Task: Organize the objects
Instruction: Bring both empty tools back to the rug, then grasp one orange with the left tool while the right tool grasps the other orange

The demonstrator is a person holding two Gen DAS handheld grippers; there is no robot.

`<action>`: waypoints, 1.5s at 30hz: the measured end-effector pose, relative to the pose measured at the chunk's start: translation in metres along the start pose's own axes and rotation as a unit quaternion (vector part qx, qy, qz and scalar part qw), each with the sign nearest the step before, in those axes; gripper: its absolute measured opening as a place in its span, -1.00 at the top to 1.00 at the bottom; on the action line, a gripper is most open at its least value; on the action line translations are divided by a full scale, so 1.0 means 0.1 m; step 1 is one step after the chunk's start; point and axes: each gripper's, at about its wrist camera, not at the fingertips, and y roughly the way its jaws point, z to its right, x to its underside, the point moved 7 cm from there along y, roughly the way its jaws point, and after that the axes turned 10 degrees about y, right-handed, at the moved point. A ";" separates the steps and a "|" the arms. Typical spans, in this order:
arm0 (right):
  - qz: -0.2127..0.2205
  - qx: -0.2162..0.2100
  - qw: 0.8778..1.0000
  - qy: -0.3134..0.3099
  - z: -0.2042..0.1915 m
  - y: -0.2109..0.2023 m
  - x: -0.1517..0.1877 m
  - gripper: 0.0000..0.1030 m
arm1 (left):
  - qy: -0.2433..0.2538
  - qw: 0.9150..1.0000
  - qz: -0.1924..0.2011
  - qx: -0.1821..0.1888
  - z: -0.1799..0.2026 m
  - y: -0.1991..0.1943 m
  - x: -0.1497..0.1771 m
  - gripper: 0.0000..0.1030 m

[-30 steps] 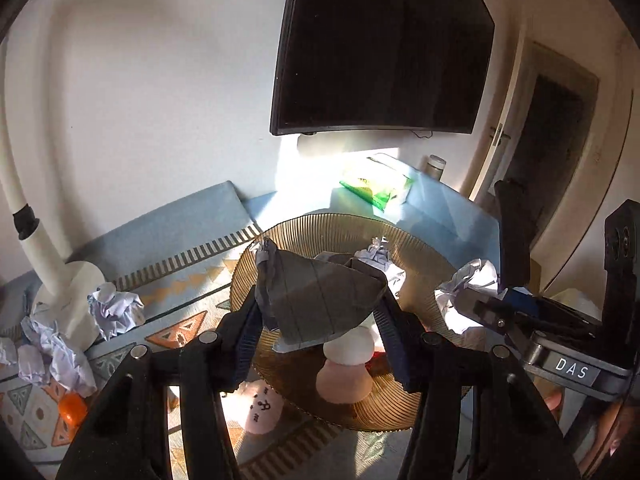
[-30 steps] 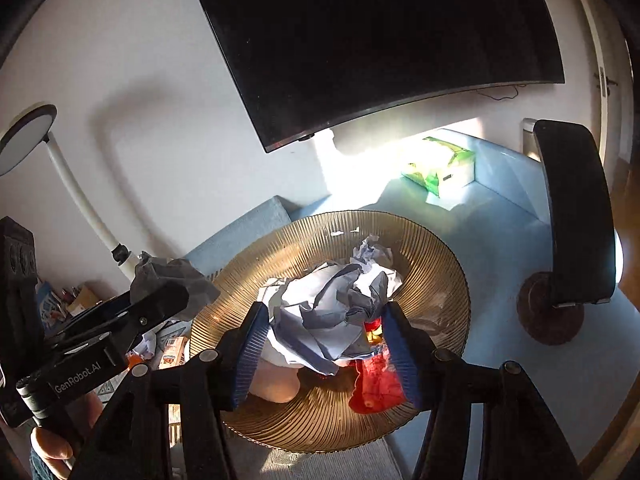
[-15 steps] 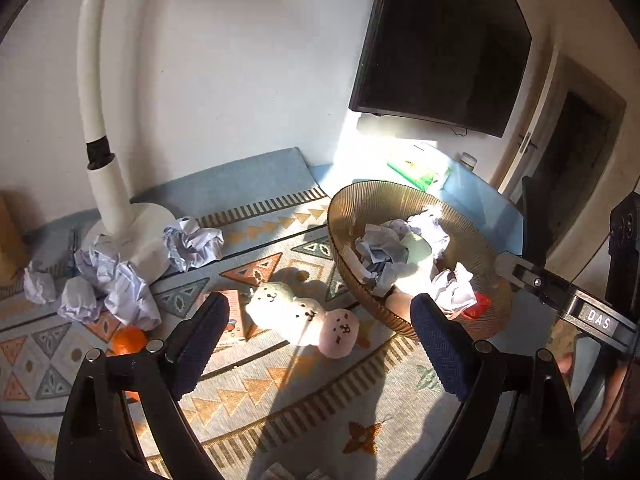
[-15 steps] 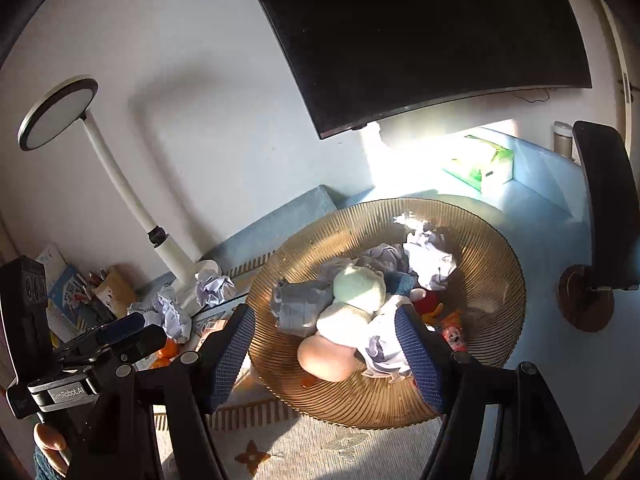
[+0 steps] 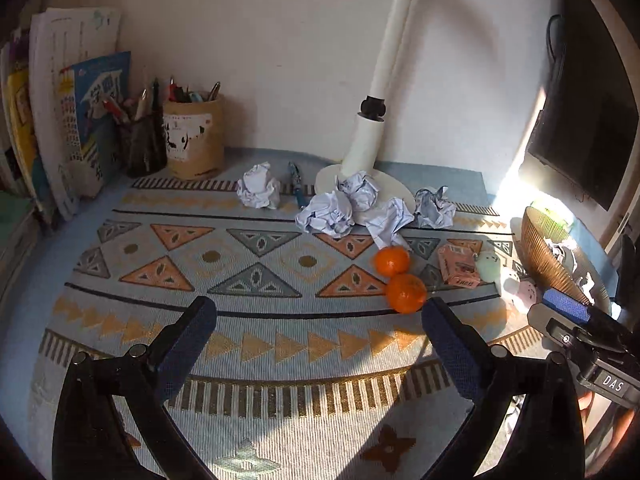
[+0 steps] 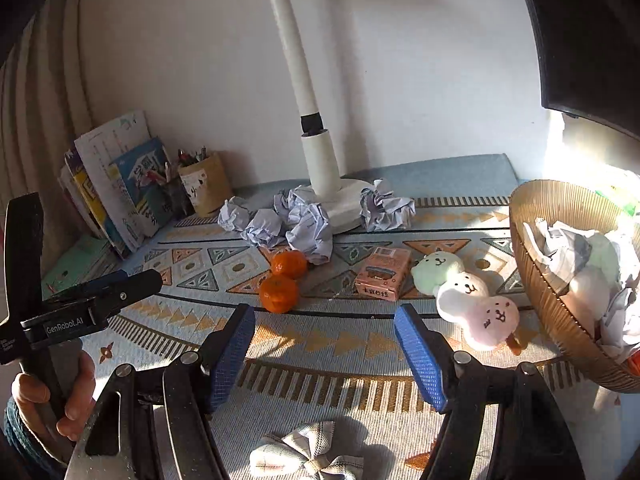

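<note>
Left tongs [image 5: 320, 320] released, empty, low centre of the left wrist view above the patterned mat [image 5: 256, 280] on the bench; two oranges [image 5: 406, 293] lie just beside the right-hand finger tip, crumpled paper balls [image 5: 332, 214] further up-frame around the lamp base [image 5: 396, 190]. Right tongs [image 6: 325, 326] likewise released and empty at lower centre of the right wrist view, with the oranges [image 6: 279, 293] just up-left of the left-hand finger, pink box [image 6: 383, 279] above centre, plush toys [image 6: 468, 300] up-right. Ribbed bowl [image 6: 560, 312] at right edge holds paper and plush; a fabric bow [image 6: 308, 456] lies at bottom centre between the fingers.
</note>
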 end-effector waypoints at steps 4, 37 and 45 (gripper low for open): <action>-0.003 0.030 0.999 -0.043 -0.09 0.16 0.16 -0.38 | -0.010 1.000 -0.019 0.005 -0.08 0.20 0.22 -0.98; -0.017 0.039 0.997 -0.066 -0.18 0.14 0.10 -0.26 | -0.103 0.991 -0.044 0.074 -0.38 0.24 0.08 -0.97; -0.146 -0.043 0.988 -0.004 -0.40 0.44 -0.16 -0.18 | -0.011 0.996 -0.039 0.075 -0.03 0.46 -0.64 -0.95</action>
